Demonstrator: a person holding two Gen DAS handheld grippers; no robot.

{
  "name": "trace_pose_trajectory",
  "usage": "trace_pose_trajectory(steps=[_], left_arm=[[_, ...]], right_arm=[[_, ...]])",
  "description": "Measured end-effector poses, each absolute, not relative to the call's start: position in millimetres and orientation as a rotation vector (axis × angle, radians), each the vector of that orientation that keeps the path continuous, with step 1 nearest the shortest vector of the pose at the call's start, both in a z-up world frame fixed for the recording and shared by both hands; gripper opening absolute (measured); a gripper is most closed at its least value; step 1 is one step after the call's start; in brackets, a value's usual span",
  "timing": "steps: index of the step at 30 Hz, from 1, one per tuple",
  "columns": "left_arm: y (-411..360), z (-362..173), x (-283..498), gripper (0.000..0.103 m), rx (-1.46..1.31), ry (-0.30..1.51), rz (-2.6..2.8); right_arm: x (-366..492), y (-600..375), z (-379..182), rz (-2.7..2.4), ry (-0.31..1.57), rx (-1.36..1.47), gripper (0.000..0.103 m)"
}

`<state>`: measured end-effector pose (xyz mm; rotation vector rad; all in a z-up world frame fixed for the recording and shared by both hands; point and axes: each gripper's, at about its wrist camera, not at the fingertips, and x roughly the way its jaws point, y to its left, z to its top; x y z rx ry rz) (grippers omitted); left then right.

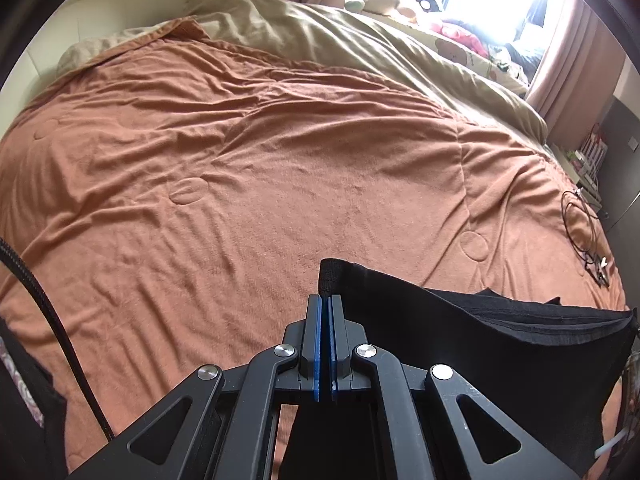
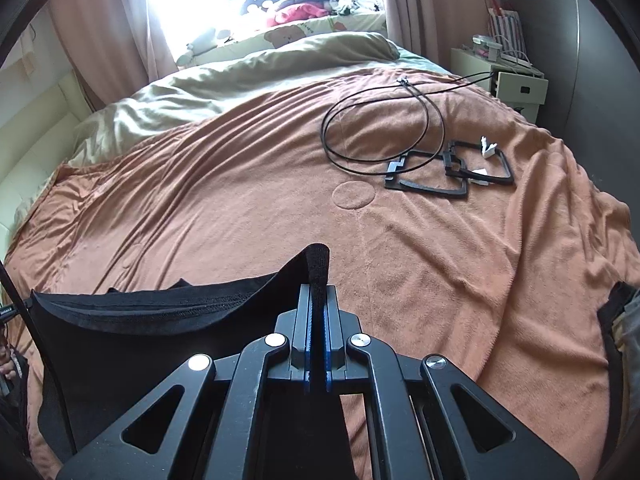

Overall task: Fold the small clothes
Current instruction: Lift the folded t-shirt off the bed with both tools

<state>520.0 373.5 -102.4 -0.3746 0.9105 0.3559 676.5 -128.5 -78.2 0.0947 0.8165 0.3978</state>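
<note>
A small black garment (image 1: 480, 340) hangs stretched between my two grippers above an orange blanket (image 1: 240, 160) on a bed. My left gripper (image 1: 325, 300) is shut on one corner of the garment, whose banded edge sticks up past the blue pads. In the right wrist view the same black garment (image 2: 140, 320) runs off to the left, and my right gripper (image 2: 318, 292) is shut on its other corner, with a strip of fabric poking up between the fingers. The cloth sags between the two grips. Its lower part is hidden behind the grippers.
A coiled black cable (image 2: 380, 128) and two black frames (image 2: 448, 172) with small white pieces lie on the orange blanket (image 2: 440, 280) to the right. A beige duvet (image 1: 360, 40), soft toys and a bright window are at the far end. A white bedside cabinet (image 2: 504, 76) stands at the right.
</note>
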Motion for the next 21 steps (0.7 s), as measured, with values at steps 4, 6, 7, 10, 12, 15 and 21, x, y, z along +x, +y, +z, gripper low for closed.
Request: trace_pose_trajectory(steps=[4,6,7,10,12,15,21], left_arm=[[374,-122,541,0.003,-0.335,0.946,0.370],[376,-130,549,0.003,-0.332,0.958,0.371],[376,-134,553,0.003,-0.330,0.966,0.371],[377,-143,559,0.003,-0.317,0.979,0.375],[375,-142,559,0.003,-0.309,0.959,0.378],[372,-136,557,0.003,-0.295,0.945,0.381],[370,-124,564,0.003,-0.275,0.926,0.382]], right_arm=[[697,-117,-94,0.381,0.839,0.092,0.000],[703,-113,-101,0.374,0.851,0.094,0.000],[706,-111,-104,0.370,0.857,0.091,0.000],[713,-105,-114,0.359,0.871,0.088,0.000],[714,-106,-116,0.356,0.871,0.099,0.000],[710,-109,-113,0.356,0.855,0.105,0.000],[710,-115,-110,0.344,0.838,0.110,0.000]])
